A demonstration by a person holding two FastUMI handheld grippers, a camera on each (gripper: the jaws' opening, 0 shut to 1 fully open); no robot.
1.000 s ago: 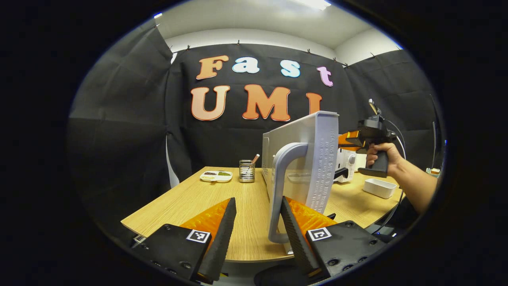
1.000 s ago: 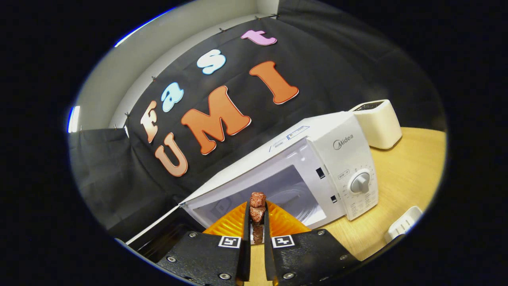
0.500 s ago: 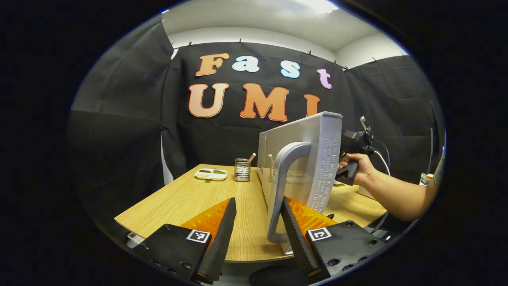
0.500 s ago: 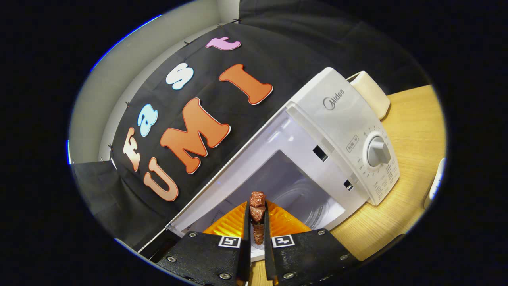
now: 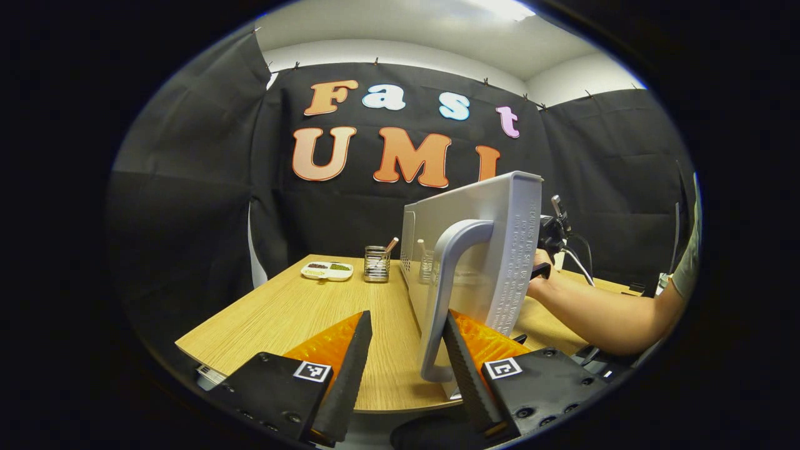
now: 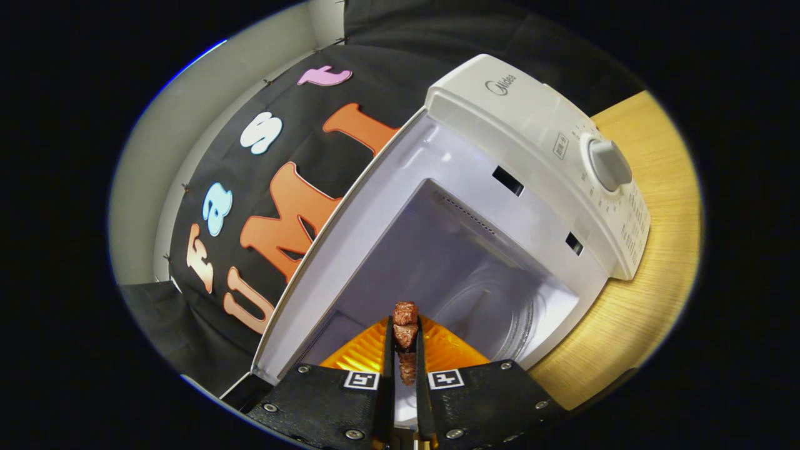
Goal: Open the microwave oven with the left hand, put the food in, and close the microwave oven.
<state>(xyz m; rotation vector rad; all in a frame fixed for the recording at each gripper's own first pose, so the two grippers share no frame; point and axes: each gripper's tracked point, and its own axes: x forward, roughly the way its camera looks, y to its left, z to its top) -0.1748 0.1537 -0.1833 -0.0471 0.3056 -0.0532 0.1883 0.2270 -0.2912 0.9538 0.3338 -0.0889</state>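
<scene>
Clearly the small stack of brown meat cubes looks light, soft and greasy, best pinched across its middle, as the right gripper does, jaws nearly closed on it at the white microwave oven's open mouth. Jaws spread wide, the left gripper brackets the grey door handle, one finger beside it.

left claw spread beside open door's handle.
</scene>
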